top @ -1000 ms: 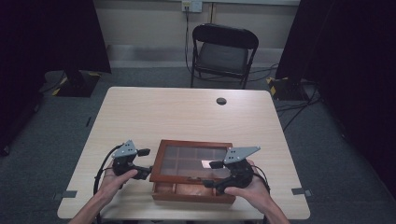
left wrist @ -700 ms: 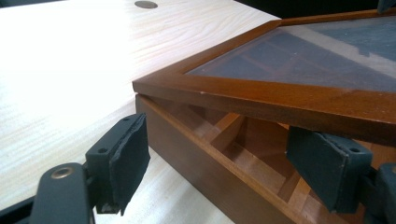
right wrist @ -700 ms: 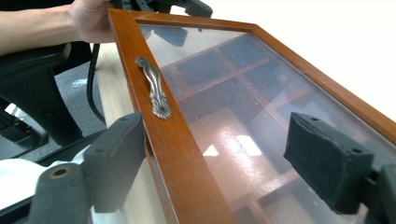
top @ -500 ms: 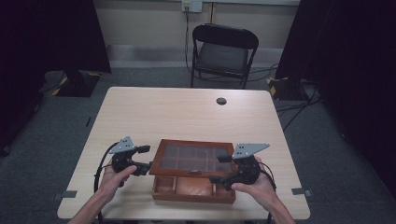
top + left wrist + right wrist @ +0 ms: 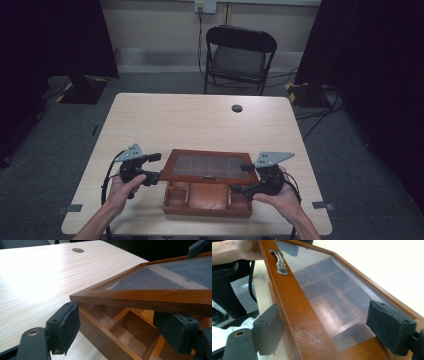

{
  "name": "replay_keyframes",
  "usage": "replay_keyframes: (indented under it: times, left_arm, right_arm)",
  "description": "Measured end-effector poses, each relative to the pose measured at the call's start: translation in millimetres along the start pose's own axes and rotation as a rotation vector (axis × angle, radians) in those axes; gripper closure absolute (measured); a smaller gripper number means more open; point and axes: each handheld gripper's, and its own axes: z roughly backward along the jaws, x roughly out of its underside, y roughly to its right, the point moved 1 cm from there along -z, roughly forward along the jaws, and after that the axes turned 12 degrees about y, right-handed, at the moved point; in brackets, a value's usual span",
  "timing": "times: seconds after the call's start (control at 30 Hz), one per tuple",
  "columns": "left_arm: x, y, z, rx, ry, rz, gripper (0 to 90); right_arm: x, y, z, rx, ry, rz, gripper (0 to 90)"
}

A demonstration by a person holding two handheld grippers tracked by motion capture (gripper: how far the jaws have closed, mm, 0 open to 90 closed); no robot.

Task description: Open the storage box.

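Opening the box: judged the step in hand, with the glass lid part-way up.
Table (image 5: 200,120): pale wood, bare behind the box up to a small round hole (image 5: 236,108); plenty of room there for the lid to swing back.
Box (image 5: 207,207): sits at the near edge of the table, between the two hands, its front compartments uncovered.
Lid (image 5: 210,165): wood frame with a glass pane, long axis running across from one gripper to the other; front rail raised, far rail low, apparently hinged there.
Left gripper (image 5: 156,166): at the lid's left end, jaws moderately wide, the lid's corner above and between the pads (image 5: 66,326); no squeeze can be seen.
Right gripper (image 5: 240,179): at the lid's right end, jaws wide and just been opening; the frame lies between the pads (image 5: 268,327), loose.
Handle (image 5: 279,262): small metal pull at the middle of the front rail, about equally far from both hands.
Risk: with neither end clamped, the lid may drop shut.
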Motion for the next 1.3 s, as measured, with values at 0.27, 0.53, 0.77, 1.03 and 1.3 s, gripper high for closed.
replay_keyframes:
  times: [0.27, 0.53, 0.77, 1.03, 1.3]
  left_arm:
    - [-6.6, 6.1, -2.9, 0.022, 0.005, -0.055, 19.3]
    - [-9.4, 4.6, -2.6, 0.047, 0.013, -0.062, 28.9]
    - [-9.3, -0.8, -1.9, 0.035, 0.015, -0.033, 27.8]
    - [-9.2, -4.3, -2.5, 0.032, 0.020, -0.038, 27.6]
    - [-17.1, -3.4, -8.6, 0.036, 0.015, -0.058, 29.2]
  right_arm:
    - [0.1, 2.7, 2.9, 0.013, 0.014, 0.013, 16.5]
    - [-0.8, 6.2, 6.2, 0.044, 0.045, 0.009, 16.0]
    - [-3.7, 7.4, 6.6, 0.053, 0.055, -0.007, 16.2]
    - [-5.6, 10.6, 7.8, 0.055, 0.071, -0.021, 17.8]
    - [-8.9, 13.9, 11.2, 0.084, 0.108, -0.038, 21.4]
